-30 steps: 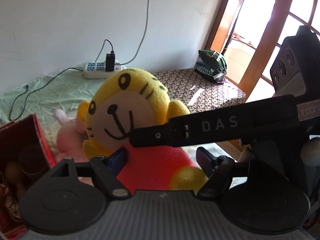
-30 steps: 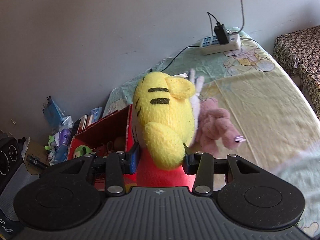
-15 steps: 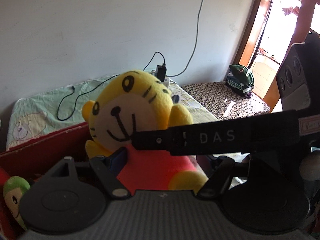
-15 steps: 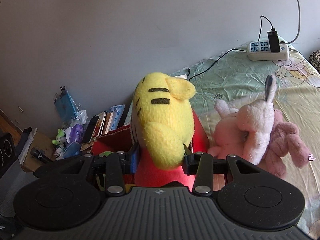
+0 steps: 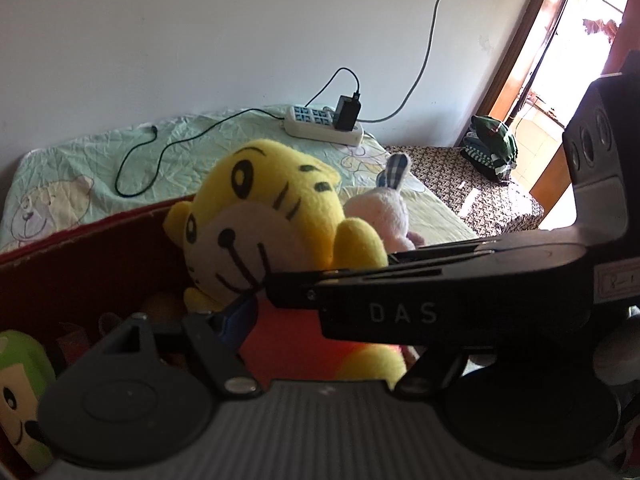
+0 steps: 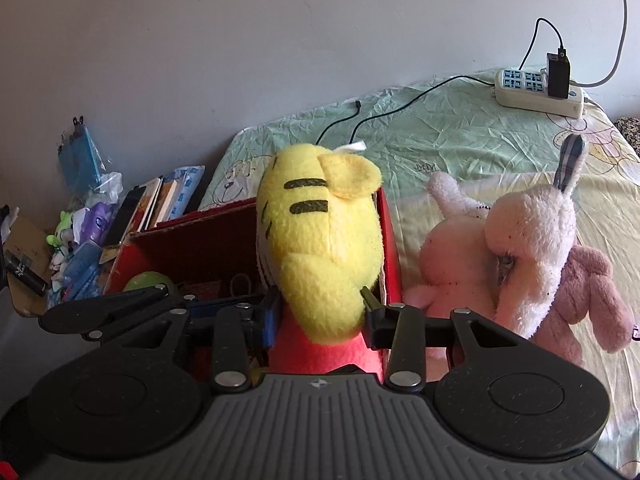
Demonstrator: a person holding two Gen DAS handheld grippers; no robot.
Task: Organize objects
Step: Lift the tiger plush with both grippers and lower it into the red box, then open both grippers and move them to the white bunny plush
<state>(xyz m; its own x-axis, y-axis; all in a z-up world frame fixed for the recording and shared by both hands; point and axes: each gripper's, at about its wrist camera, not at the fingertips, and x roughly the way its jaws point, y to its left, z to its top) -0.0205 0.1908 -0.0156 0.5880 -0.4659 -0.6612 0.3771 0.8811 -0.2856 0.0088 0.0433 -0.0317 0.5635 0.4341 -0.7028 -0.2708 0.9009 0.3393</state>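
A yellow tiger plush (image 5: 276, 200) with a red body hangs tilted over the right end of an open red box (image 5: 80, 264). In the left wrist view it faces me, and my left gripper (image 5: 320, 344) is shut on its red body. One finger (image 5: 360, 292) of the right gripper crosses in front and hides my left gripper's right finger. In the right wrist view I see the back of the tiger plush (image 6: 320, 240). There my right gripper (image 6: 322, 316) is shut on its lower part, above the red box (image 6: 180, 236). The left gripper's finger (image 6: 120, 304) reaches in from the left.
A green toy (image 6: 146, 280) and small items lie inside the box. Pink rabbit plushes (image 6: 532, 240) sit on the bed right of it. A power strip (image 6: 536, 96) with cables lies near the wall. Books and clutter (image 6: 152, 200) stand left of the bed. A patterned bench (image 5: 460, 184) holds a green bag.
Both grippers have carried the tiger plush leftward from above the pink plushes to above the red box, and it now tilts and sits lower.
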